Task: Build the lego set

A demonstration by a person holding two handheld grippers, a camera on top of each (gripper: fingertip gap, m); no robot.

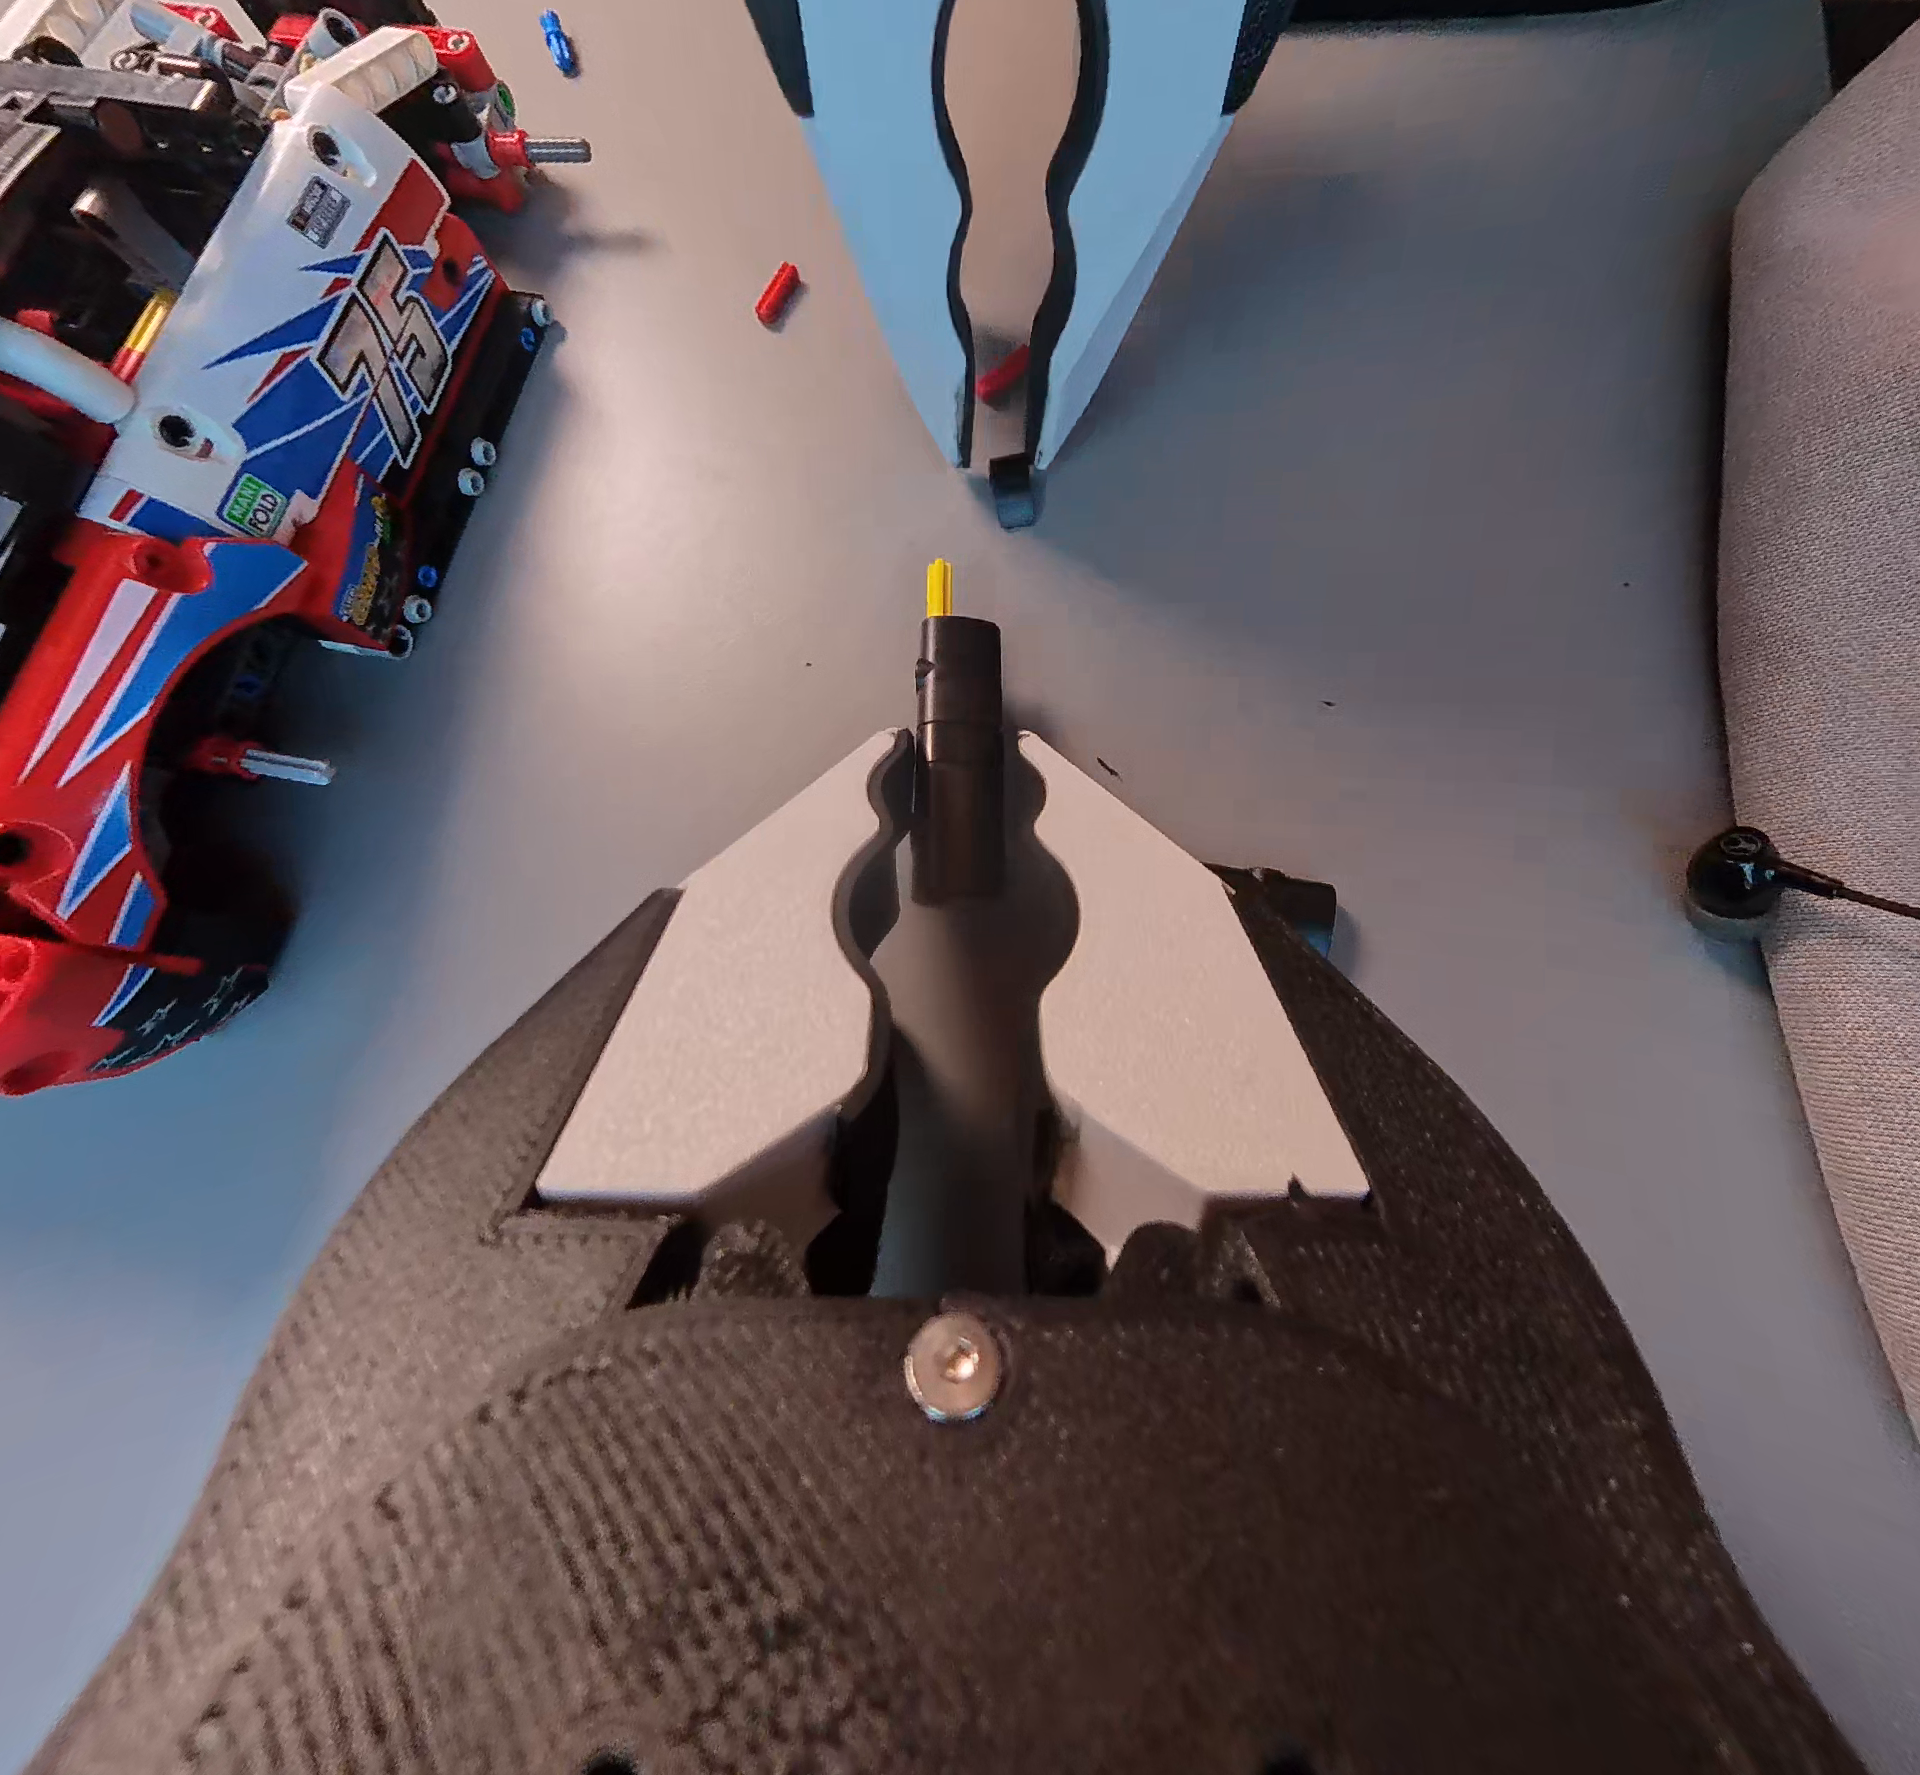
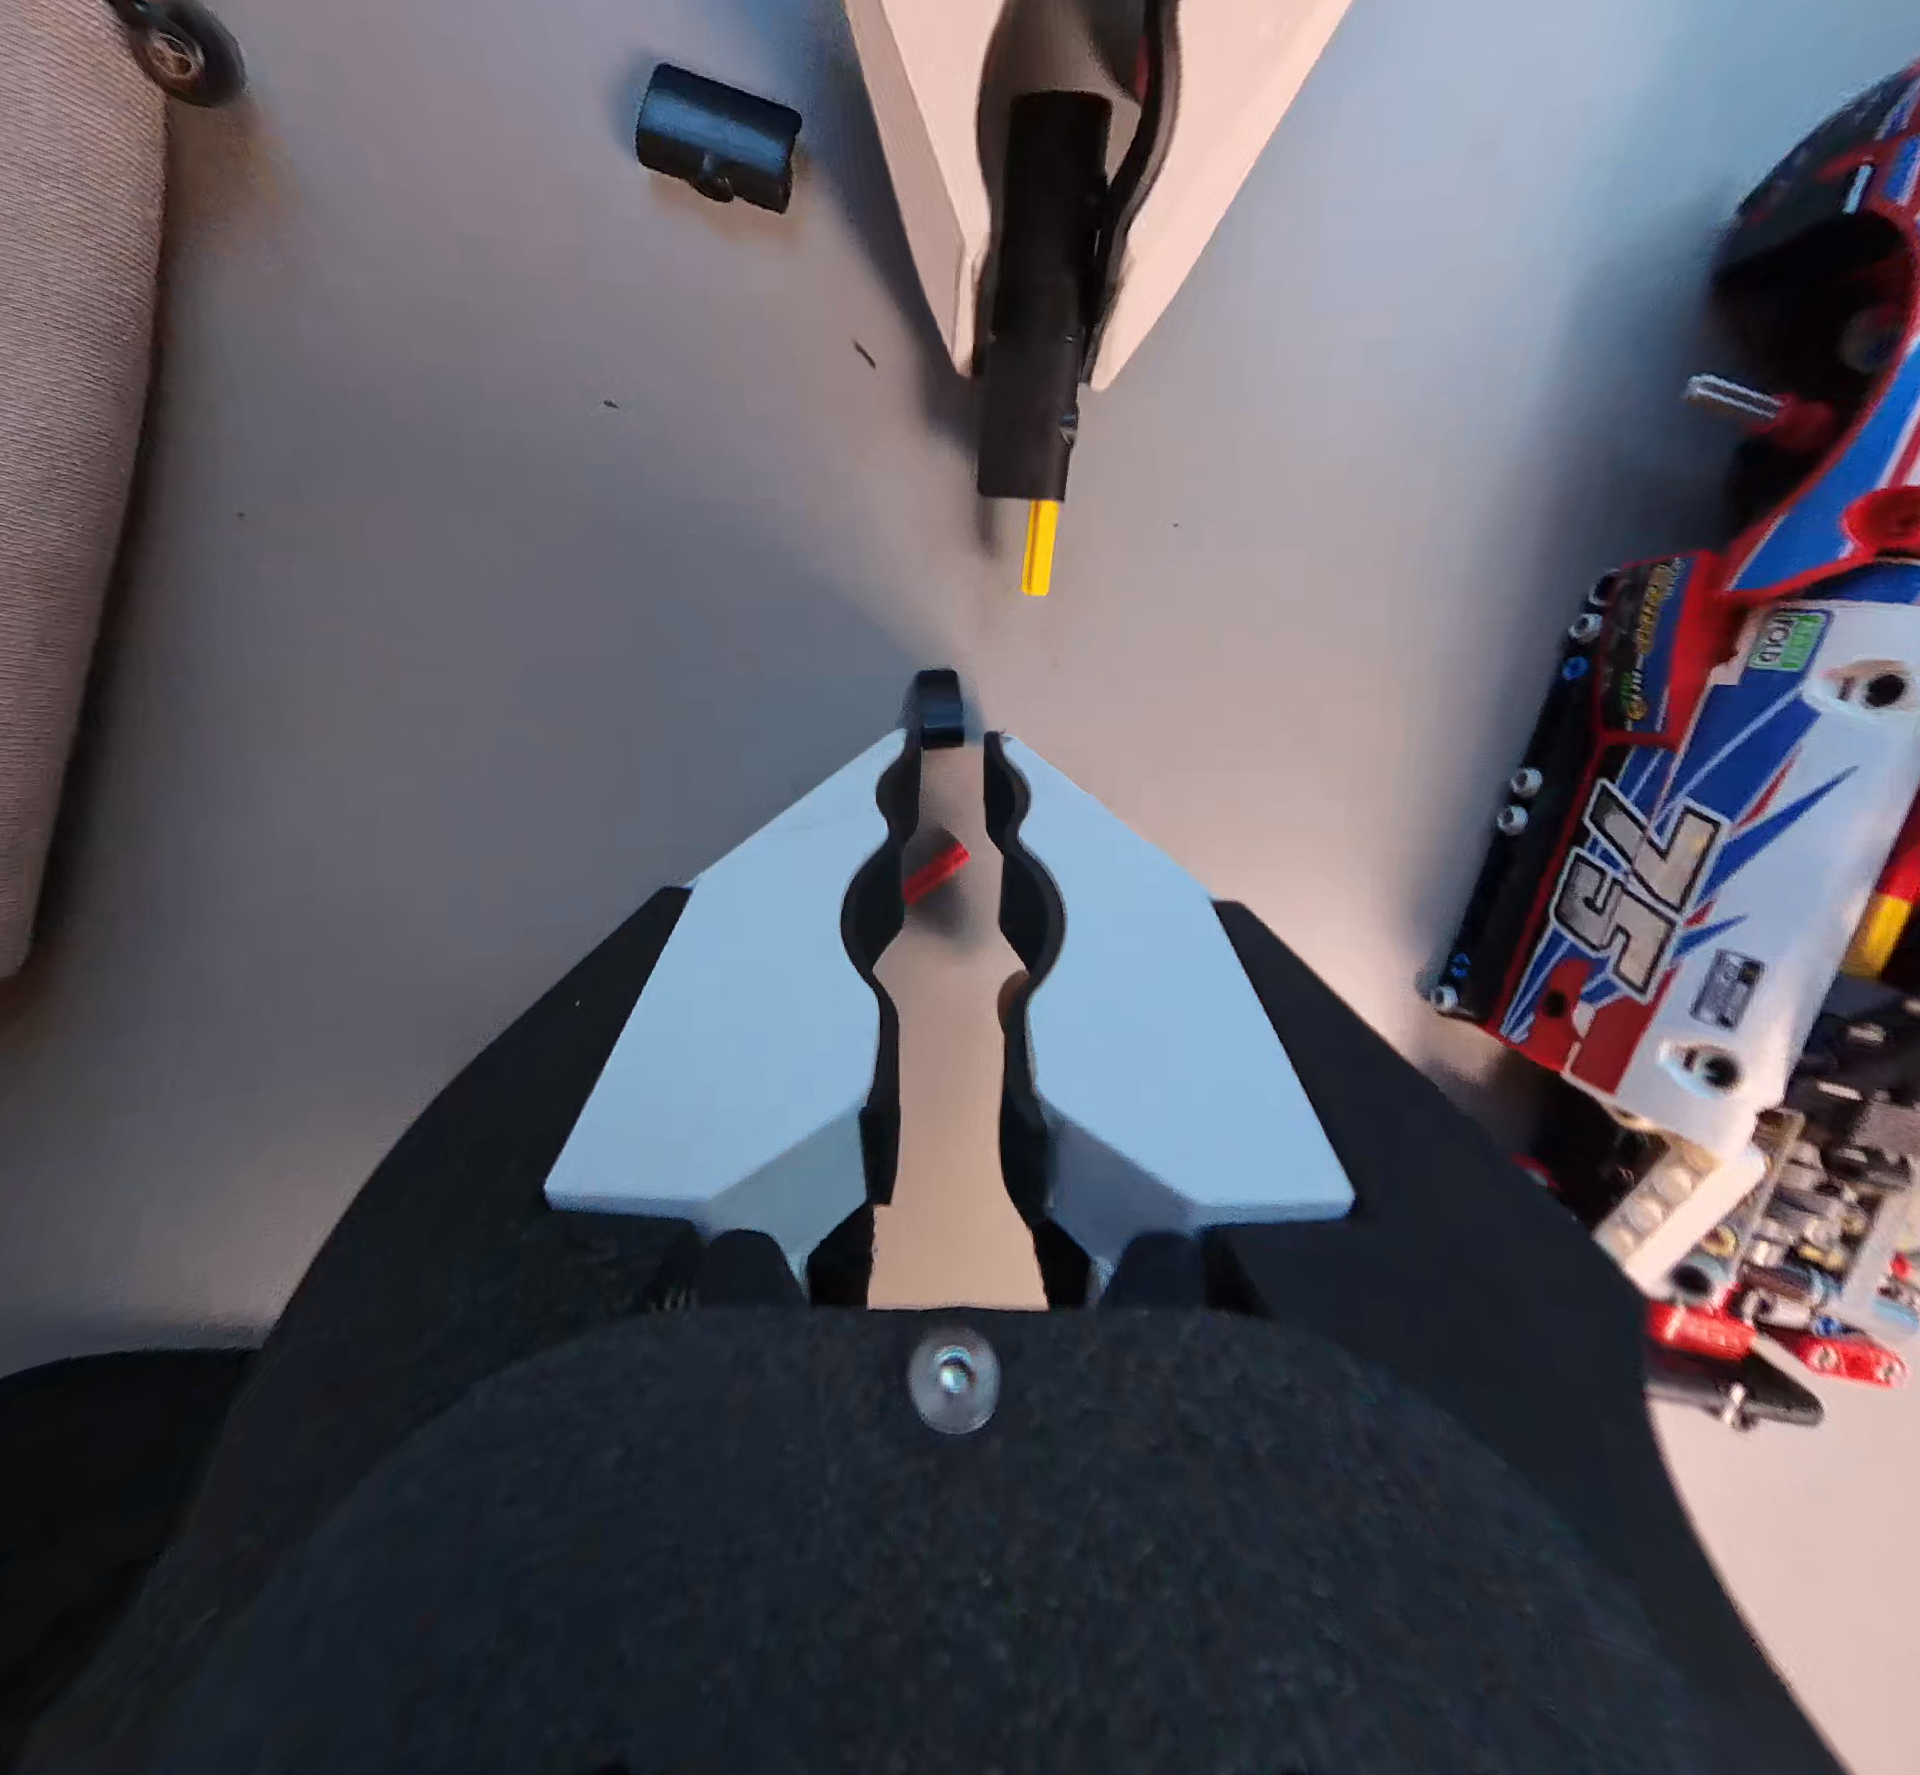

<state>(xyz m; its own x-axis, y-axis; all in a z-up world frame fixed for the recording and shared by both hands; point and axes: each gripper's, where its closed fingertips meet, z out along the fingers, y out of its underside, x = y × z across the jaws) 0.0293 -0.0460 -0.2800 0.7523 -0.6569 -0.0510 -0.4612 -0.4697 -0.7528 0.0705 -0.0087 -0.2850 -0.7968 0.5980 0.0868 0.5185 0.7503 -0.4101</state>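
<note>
- The left gripper is clamped on a black cylindrical piece, which pokes out past the fingertips with a yellow axle sticking from its far end.
- Facing it, tip to tip, the right gripper has its fingers drawn close, a narrow gap between them, and a small black piece is pinched at the very tips.
- The yellow axle and that small black piece are near each other but apart, both above the grey table.
- Taking the yellow axle as the mark: the half-built red, white and blue lego car sits well off to its left in the left wrist view, resting on the table.
- A loose red pin lies between the car and the axle, a blue pin farther back beyond it.
- Another red pin shows through the gap between the right gripper's fingers, on the table.
- A black connector piece lies on the table beyond the axle, beside the left gripper in the right wrist view.
</note>
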